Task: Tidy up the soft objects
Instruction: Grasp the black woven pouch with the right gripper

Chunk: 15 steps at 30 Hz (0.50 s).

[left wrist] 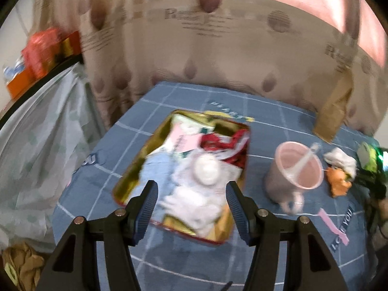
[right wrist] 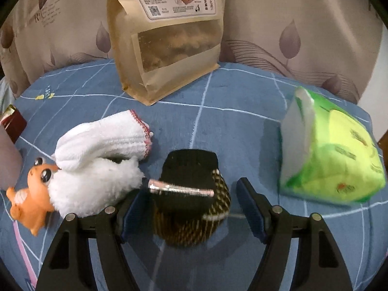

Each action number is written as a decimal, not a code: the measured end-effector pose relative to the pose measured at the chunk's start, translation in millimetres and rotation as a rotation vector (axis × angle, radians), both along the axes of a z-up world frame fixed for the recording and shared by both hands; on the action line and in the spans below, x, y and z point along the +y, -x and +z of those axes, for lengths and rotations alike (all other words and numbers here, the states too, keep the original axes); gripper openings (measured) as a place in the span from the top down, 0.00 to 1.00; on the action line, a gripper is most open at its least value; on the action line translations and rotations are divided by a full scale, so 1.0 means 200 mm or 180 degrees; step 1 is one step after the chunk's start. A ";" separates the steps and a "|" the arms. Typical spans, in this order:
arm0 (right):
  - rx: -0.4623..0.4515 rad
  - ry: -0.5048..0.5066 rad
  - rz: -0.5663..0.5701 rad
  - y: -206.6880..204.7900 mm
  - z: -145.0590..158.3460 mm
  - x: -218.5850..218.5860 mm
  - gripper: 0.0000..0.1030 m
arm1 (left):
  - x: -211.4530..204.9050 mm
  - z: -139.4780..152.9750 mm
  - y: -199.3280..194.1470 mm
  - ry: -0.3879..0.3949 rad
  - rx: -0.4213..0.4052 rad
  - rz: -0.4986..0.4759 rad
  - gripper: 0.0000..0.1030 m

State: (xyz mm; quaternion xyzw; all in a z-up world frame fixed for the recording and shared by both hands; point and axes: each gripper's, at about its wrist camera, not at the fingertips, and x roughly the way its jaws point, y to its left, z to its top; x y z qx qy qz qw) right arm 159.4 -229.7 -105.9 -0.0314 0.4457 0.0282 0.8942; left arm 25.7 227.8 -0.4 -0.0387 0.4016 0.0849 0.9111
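Observation:
In the left wrist view a gold-lined red tin [left wrist: 135,167] lies open on the blue cloth, holding white soft items [left wrist: 201,194], a red cloth [left wrist: 225,145] and packets. My left gripper [left wrist: 190,191] is open above its near end. In the right wrist view my right gripper [right wrist: 191,198] is open around a black-and-gold hair bow with a metal clip [right wrist: 191,194]. To its left lie a white glove [right wrist: 106,140] and an orange toy with white fluff [right wrist: 60,189]. A green tissue pack [right wrist: 334,155] stands on the right.
A pink mug with a spoon [left wrist: 295,172] stands right of the tin. A brown snack bag [right wrist: 169,38] stands at the back against the curtain [left wrist: 218,48]. The table's left edge drops to a pale draped sheet [left wrist: 36,145].

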 end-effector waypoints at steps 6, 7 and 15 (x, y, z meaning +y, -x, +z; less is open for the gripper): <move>-0.0038 -0.0036 0.0075 0.08 0.01 0.03 0.60 | -0.26 0.05 -0.05 -0.0023 -0.0038 -0.0412 0.42; -0.0037 -0.0028 0.0081 0.08 0.02 0.03 0.61 | -0.31 0.05 -0.06 -0.0016 -0.0034 -0.0486 0.42; -0.0015 -0.0080 0.0029 0.29 0.02 0.01 0.61 | -0.71 0.01 -0.12 0.0015 0.0050 -0.1125 0.42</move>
